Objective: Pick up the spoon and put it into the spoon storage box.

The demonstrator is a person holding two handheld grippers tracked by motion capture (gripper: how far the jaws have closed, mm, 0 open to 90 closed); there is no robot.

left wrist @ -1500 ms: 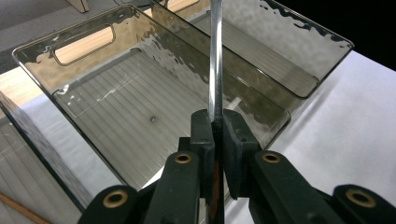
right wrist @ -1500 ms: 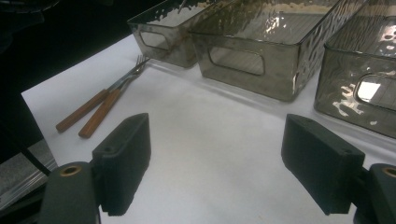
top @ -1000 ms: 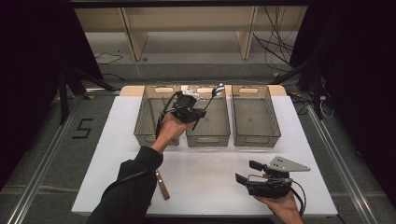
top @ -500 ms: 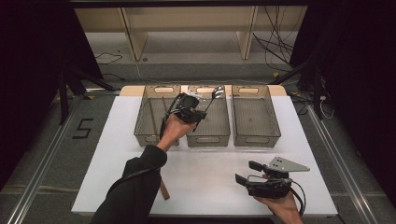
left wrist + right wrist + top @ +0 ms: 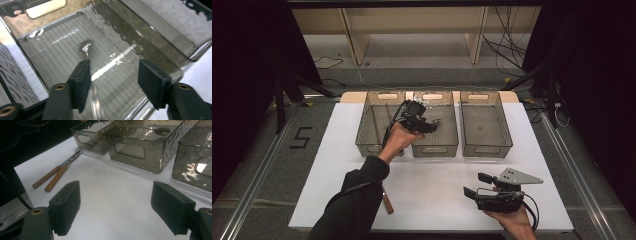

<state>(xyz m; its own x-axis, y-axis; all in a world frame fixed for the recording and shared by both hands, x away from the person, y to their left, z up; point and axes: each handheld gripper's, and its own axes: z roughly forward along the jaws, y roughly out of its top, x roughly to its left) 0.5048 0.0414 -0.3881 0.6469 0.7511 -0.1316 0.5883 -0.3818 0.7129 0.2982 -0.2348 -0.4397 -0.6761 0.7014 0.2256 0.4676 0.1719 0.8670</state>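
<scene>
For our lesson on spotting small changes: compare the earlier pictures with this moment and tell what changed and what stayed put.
The left tongs, over the middle bin, have just been opening and let go of a spoon, which now lies on that bin's floor; earlier they held it above the bin. The right tongs, open over the table, the three bins and the two wooden-handled forks stayed put.

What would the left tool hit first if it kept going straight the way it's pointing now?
Most likely the ribbed floor of the middle bin. The left tool points down into it with open jaws that have just been opening and nothing between them. The spoon lies farther along, left of that line; depth is uncertain.
</scene>
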